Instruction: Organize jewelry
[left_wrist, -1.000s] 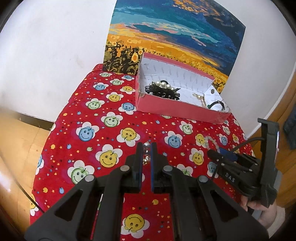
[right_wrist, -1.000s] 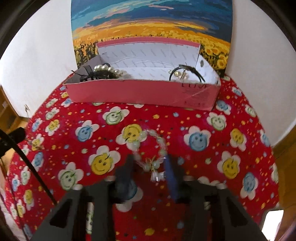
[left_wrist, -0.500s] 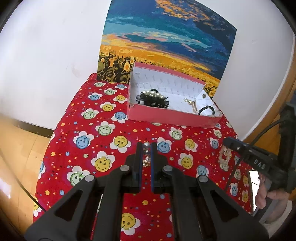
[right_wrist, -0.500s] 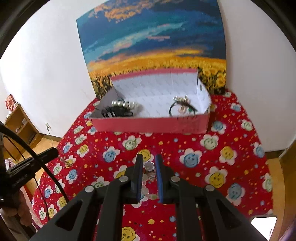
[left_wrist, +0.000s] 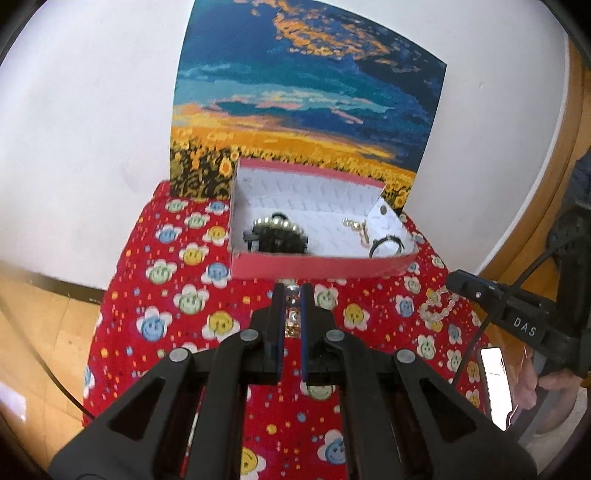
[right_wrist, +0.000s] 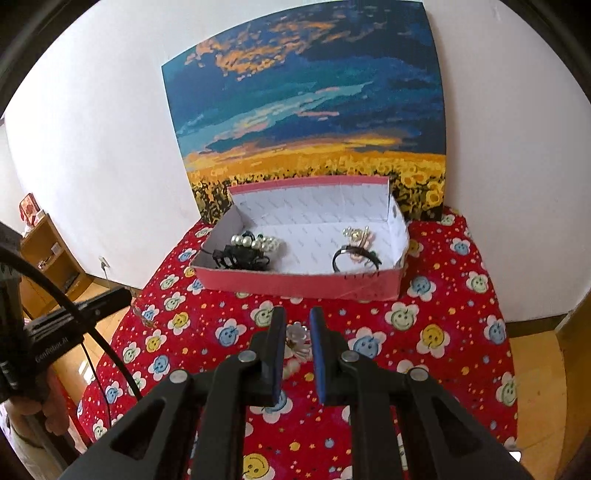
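While clamped in the right gripper, beaded bracelet hangs limp, light, slippery; left gripper pinches small trinket near pink box.

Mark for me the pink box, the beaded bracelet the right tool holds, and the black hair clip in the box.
pink box (right_wrist: 295, 286), right wrist view, on its front wall.
beaded bracelet (left_wrist: 437, 308), left wrist view, on the loop hanging from the right tool.
black hair clip (right_wrist: 240, 256), right wrist view, on its dark body under the pearls.
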